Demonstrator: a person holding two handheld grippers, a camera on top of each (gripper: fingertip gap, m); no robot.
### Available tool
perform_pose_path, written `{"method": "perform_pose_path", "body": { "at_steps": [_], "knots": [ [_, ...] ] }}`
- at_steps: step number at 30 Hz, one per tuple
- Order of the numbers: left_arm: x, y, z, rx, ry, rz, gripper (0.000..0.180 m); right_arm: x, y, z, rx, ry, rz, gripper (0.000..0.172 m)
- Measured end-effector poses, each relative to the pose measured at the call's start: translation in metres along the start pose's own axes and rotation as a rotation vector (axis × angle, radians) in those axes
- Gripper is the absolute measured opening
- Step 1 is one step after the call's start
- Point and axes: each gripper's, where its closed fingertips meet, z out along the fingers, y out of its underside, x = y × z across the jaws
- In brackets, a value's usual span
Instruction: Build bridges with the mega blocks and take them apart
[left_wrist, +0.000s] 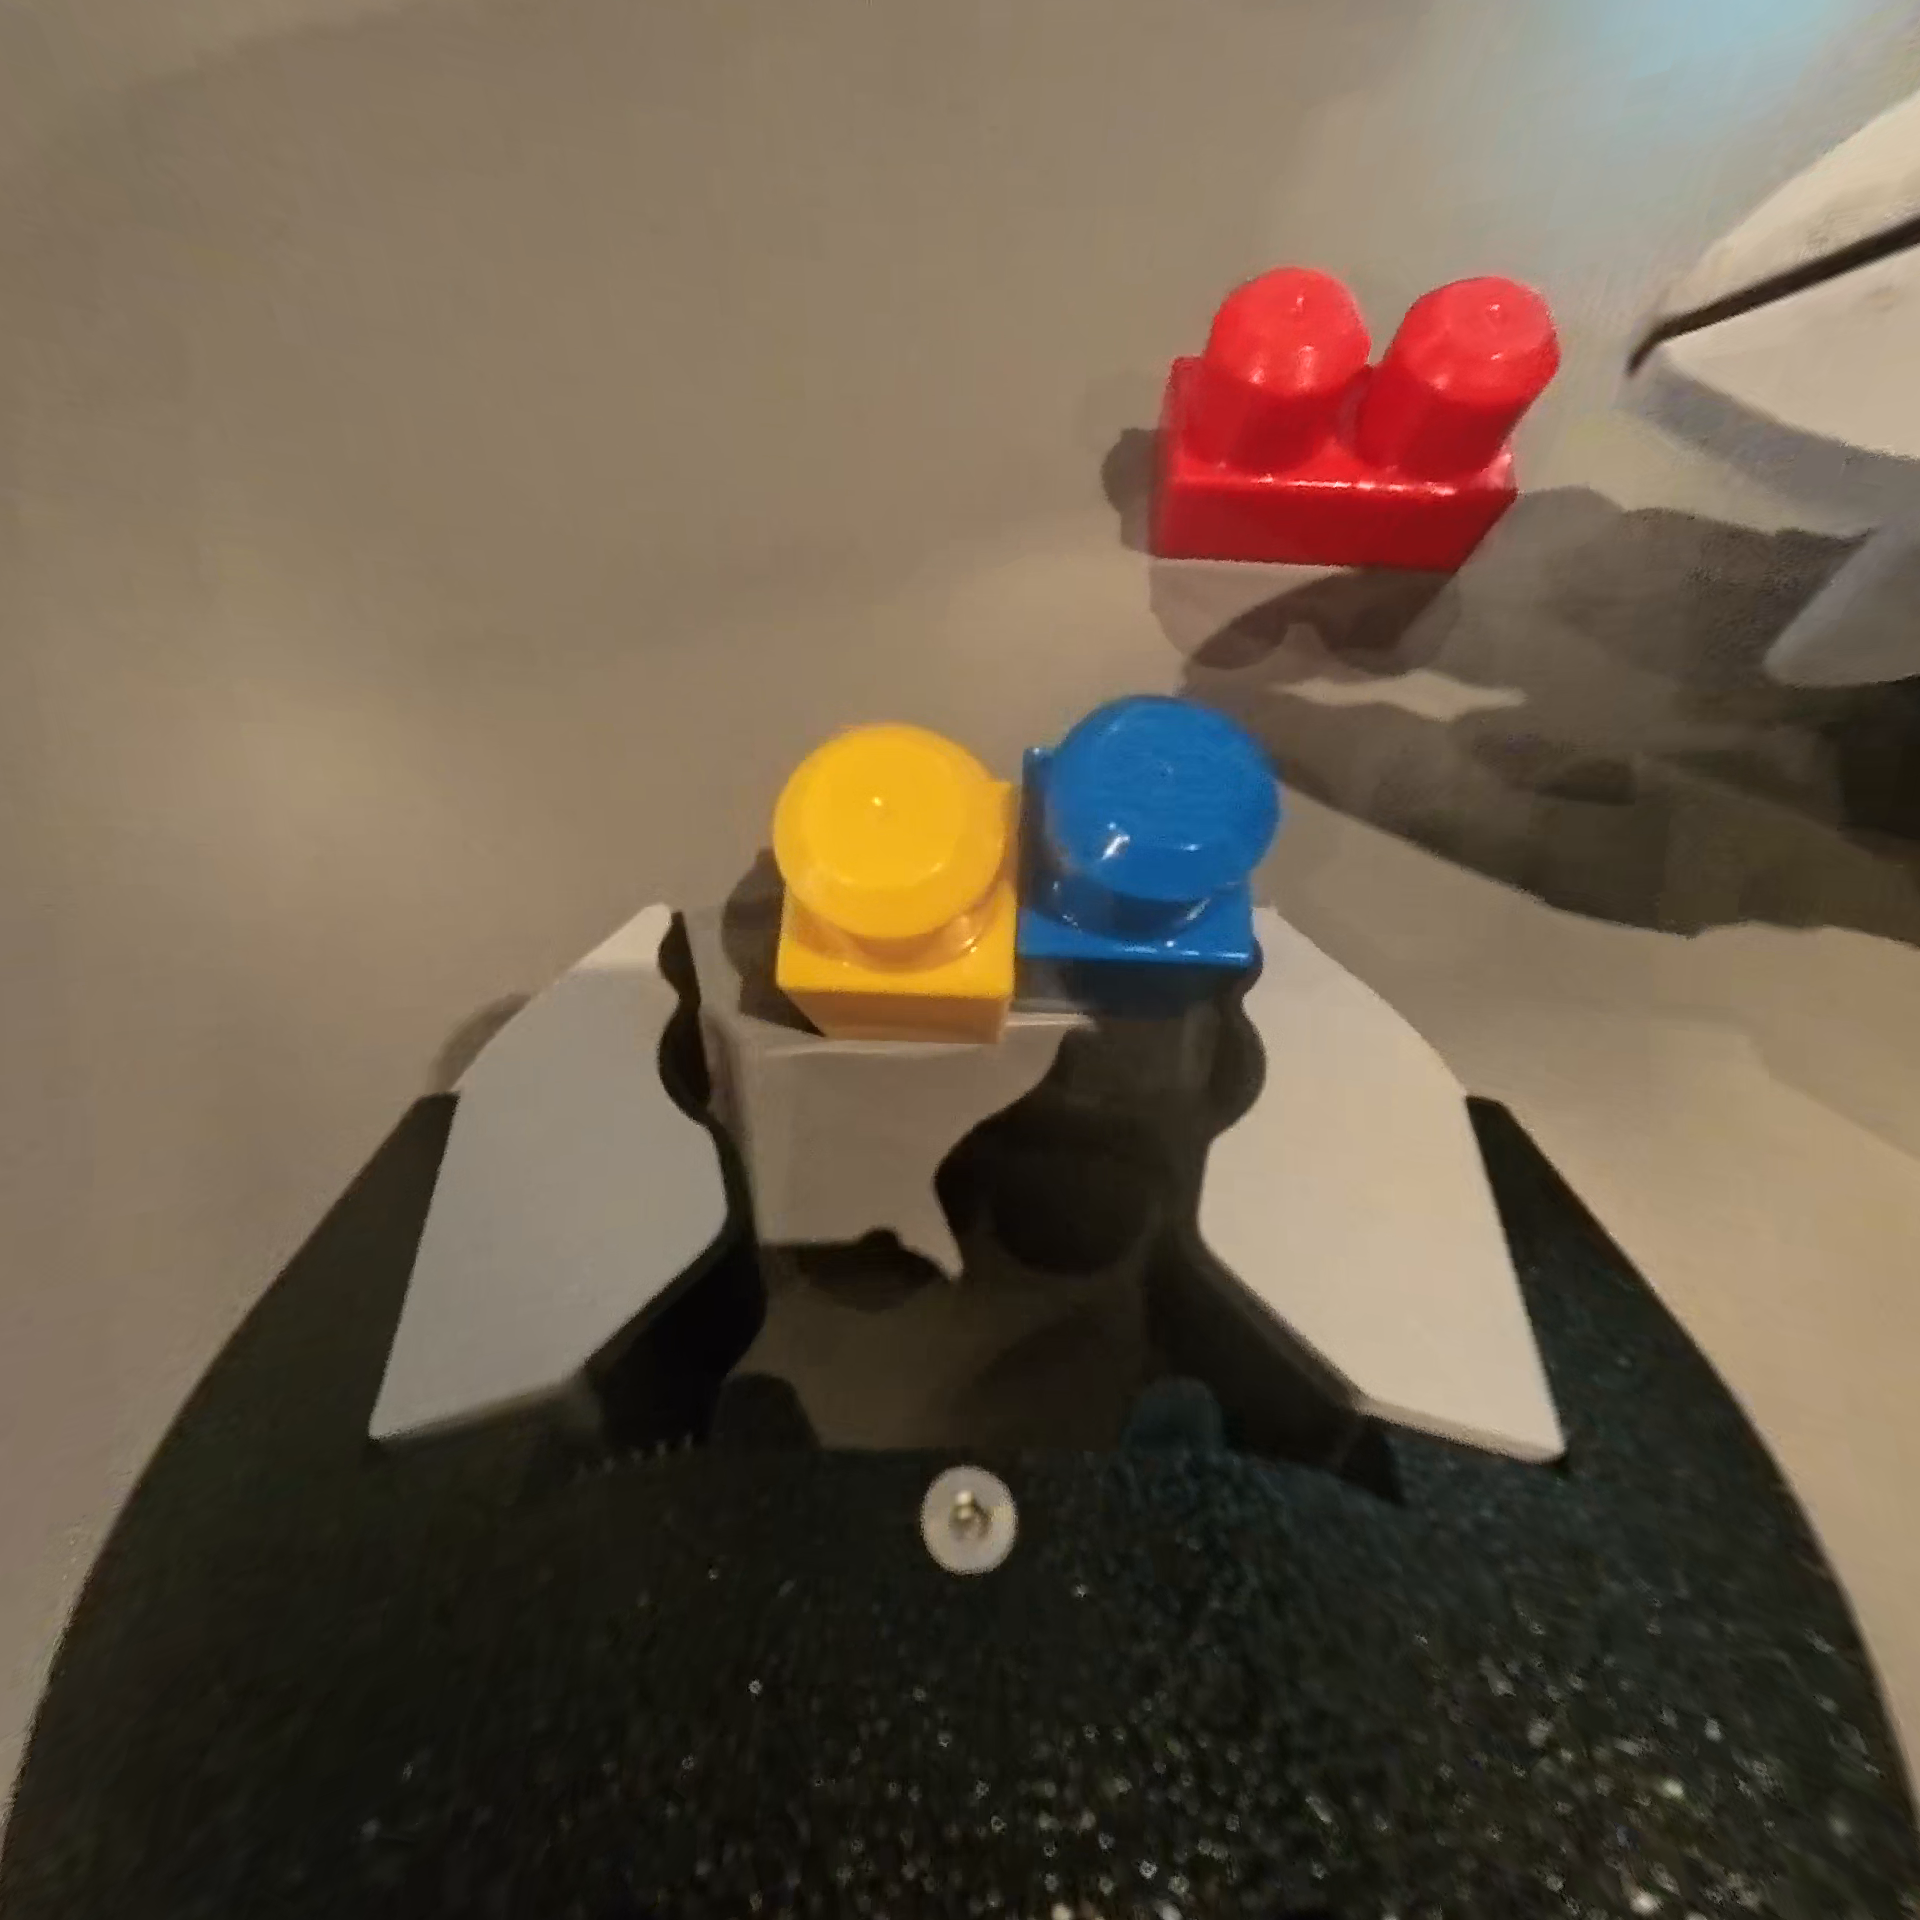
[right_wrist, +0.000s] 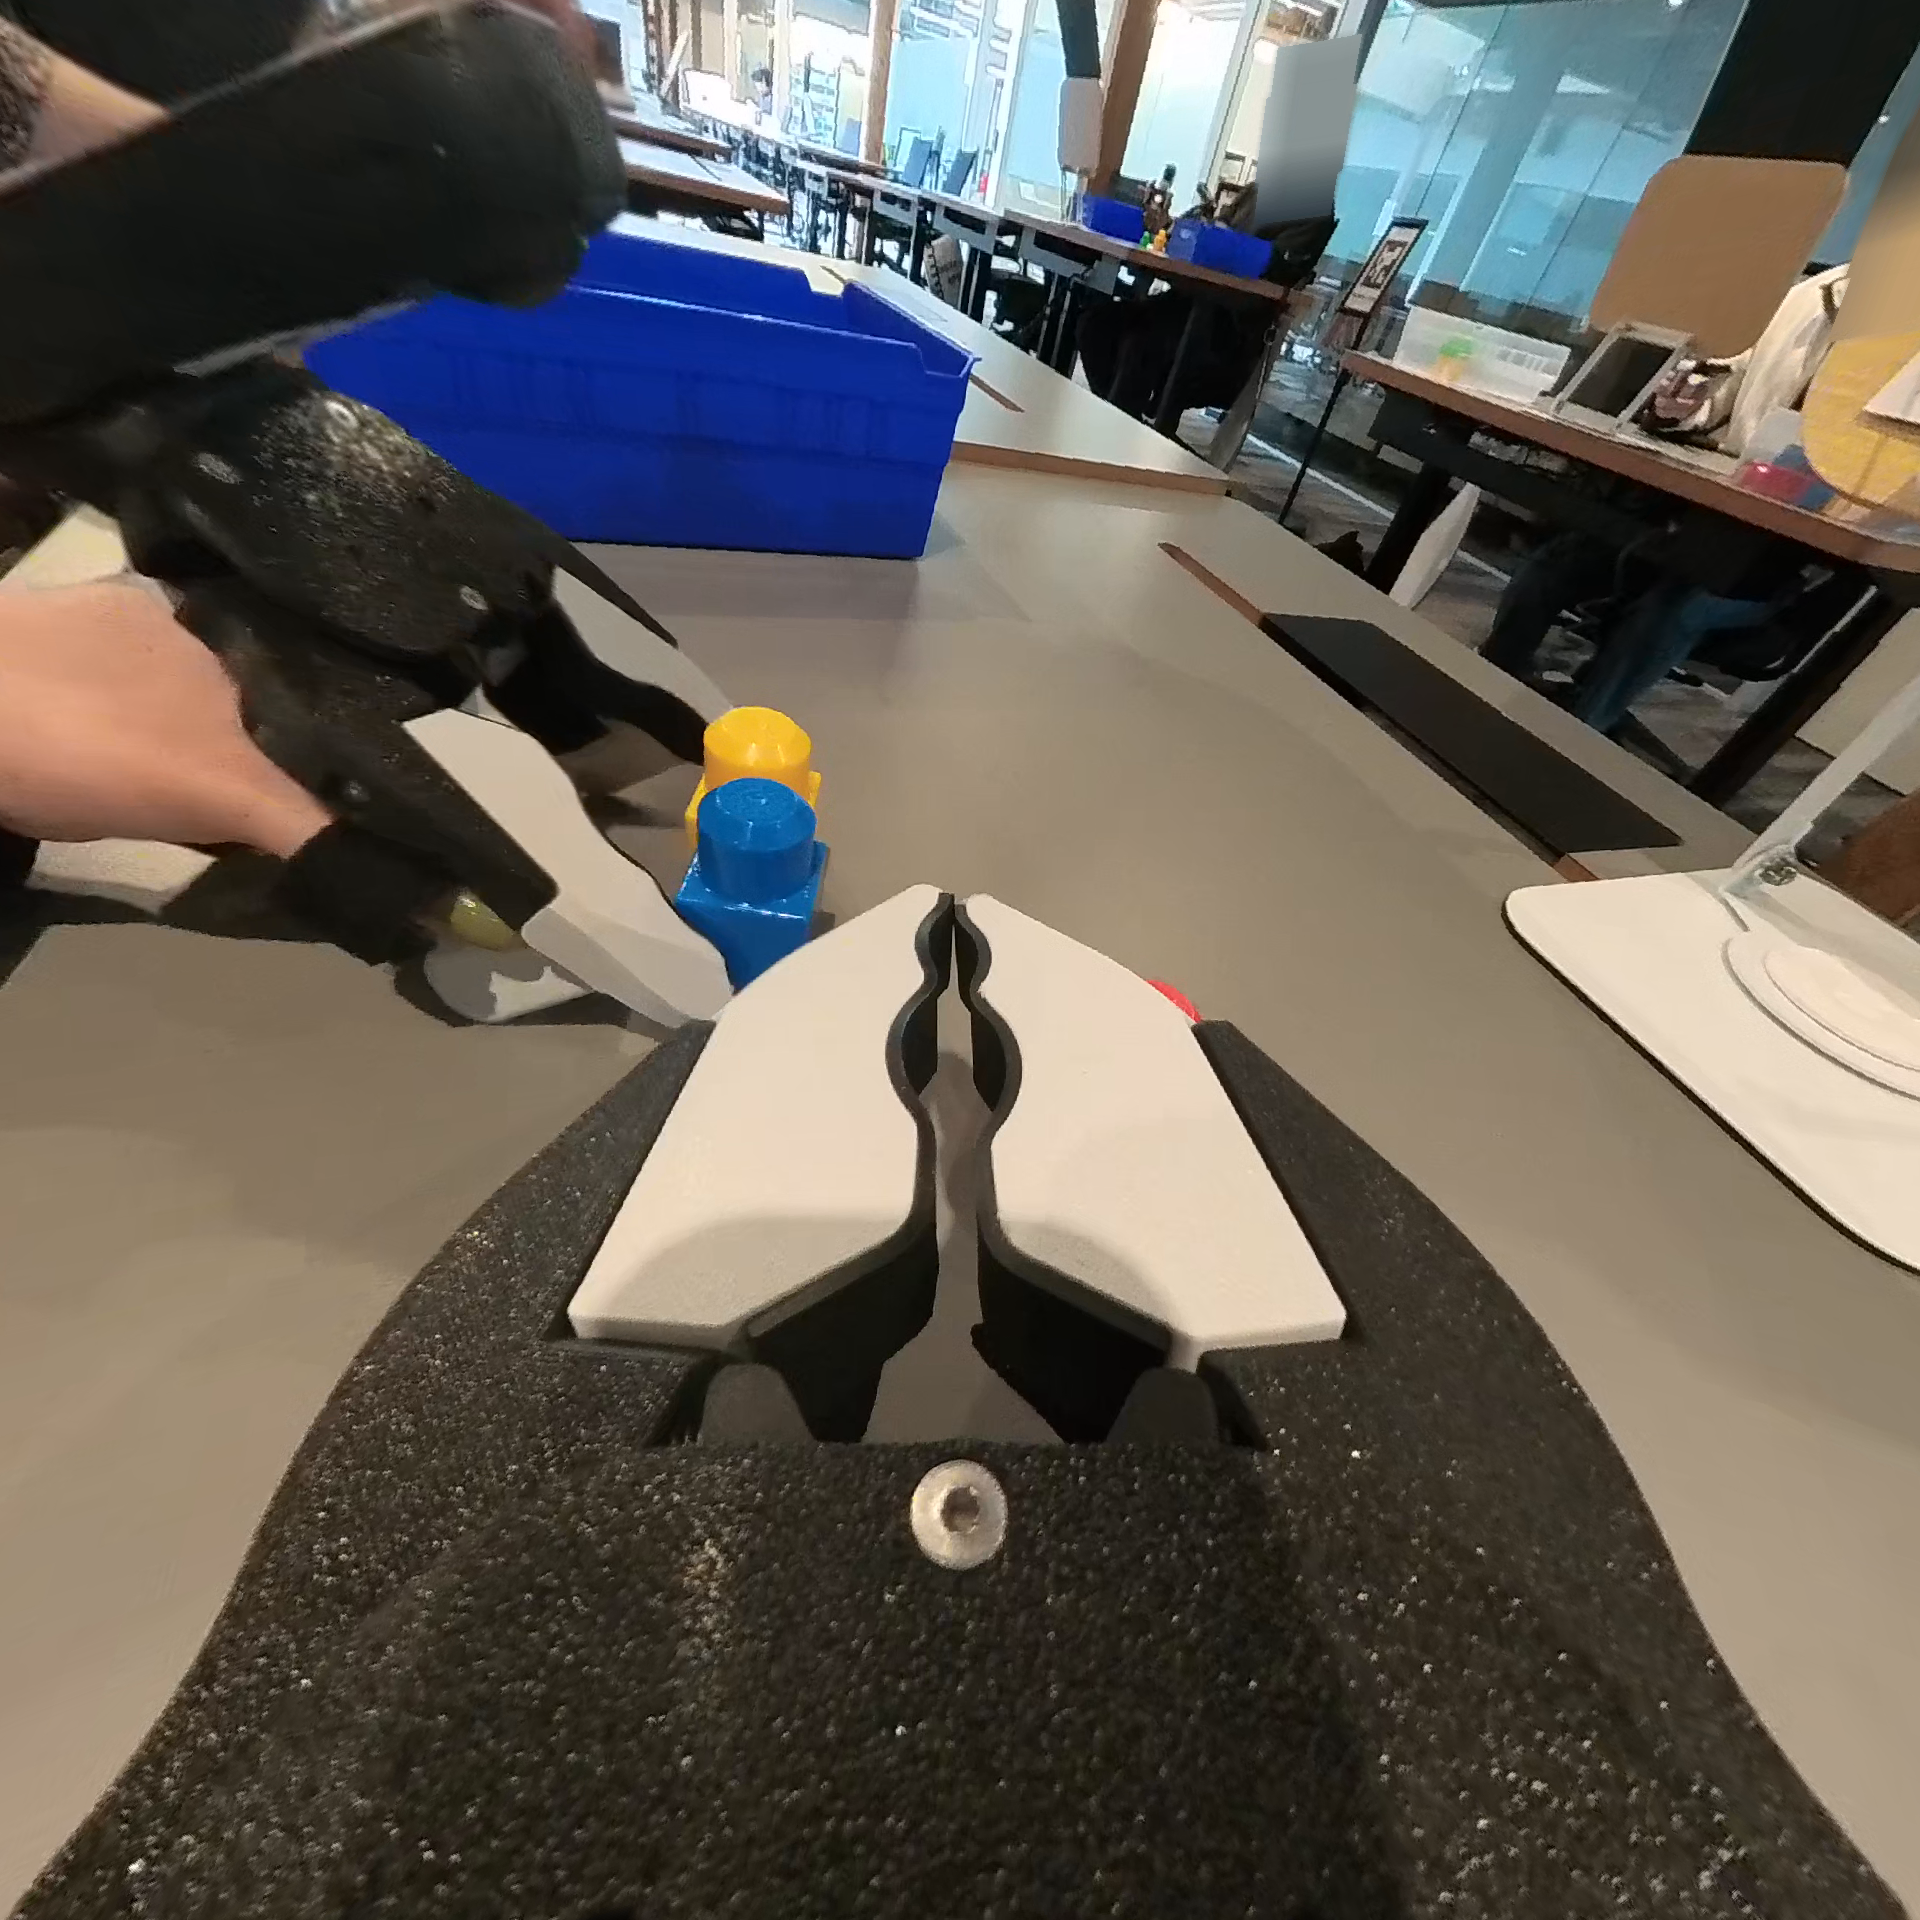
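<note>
- Two single-stud blocks, yellow block (left_wrist: 894, 894) touching blue block (left_wrist: 1148, 862), stand on the desk (left_wrist: 416, 520) between our left gripper's (left_wrist: 961, 956) released jaws.
- We see the whole red block (left_wrist: 1340, 436) only there.
- Our right gripper's (right_wrist: 954, 914) jaws are clenched on nothing.
- The blue bin (right_wrist: 665, 405) beyond shows only here.

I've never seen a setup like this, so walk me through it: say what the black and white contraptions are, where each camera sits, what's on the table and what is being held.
A person holds two hand-held grippers, each with a camera looking along its white fingers. The left gripper stands open around a yellow block and a blue block set side by side on the grey table; a red two-stud block lies beyond. The right gripper is shut on nothing. Its view also shows the person's hand and a blue bin.
</note>
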Motion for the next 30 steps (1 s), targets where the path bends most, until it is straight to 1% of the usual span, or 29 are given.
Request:
{"method": "perform_pose_path", "body": {
  "at_steps": [1,4,10,13,17,19,23,26,30],
  "knots": [
    [0.000,0.000,0.001,-0.002,0.004,0.002,0.097,0.000,0.000,0.000,0.000,0.001,0.001,0.000],
    [0.002,-0.003,0.002,0.013,0.007,0.021,0.091,0.000,0.000,0.000,0.001,0.000,0.002,0.000],
    [0.001,-0.008,0.001,0.039,-0.020,0.049,0.091,-0.001,-0.001,0.000,0.004,-0.009,0.005,0.000],
    [0.005,-0.001,-0.005,0.035,-0.007,0.059,0.093,-0.002,0.000,0.001,-0.006,-0.006,-0.006,0.000],
    [0.006,0.011,-0.022,0.027,-0.010,0.097,0.089,-0.001,0.003,0.004,-0.043,0.015,-0.027,0.000],
    [0.012,0.013,-0.030,0.030,0.032,0.091,0.086,-0.004,0.003,0.006,-0.050,0.011,-0.040,0.000],
    [0.024,0.006,-0.039,0.081,0.104,0.080,0.081,-0.010,0.005,0.010,-0.070,0.009,-0.074,0.000],
    [0.025,0.001,-0.039,0.116,0.128,0.072,0.079,-0.012,0.007,0.011,-0.080,0.007,-0.097,0.000],
    [0.030,-0.002,-0.037,0.124,0.193,0.019,0.080,-0.012,0.006,0.011,-0.074,0.008,-0.089,0.000]
  ]
}}
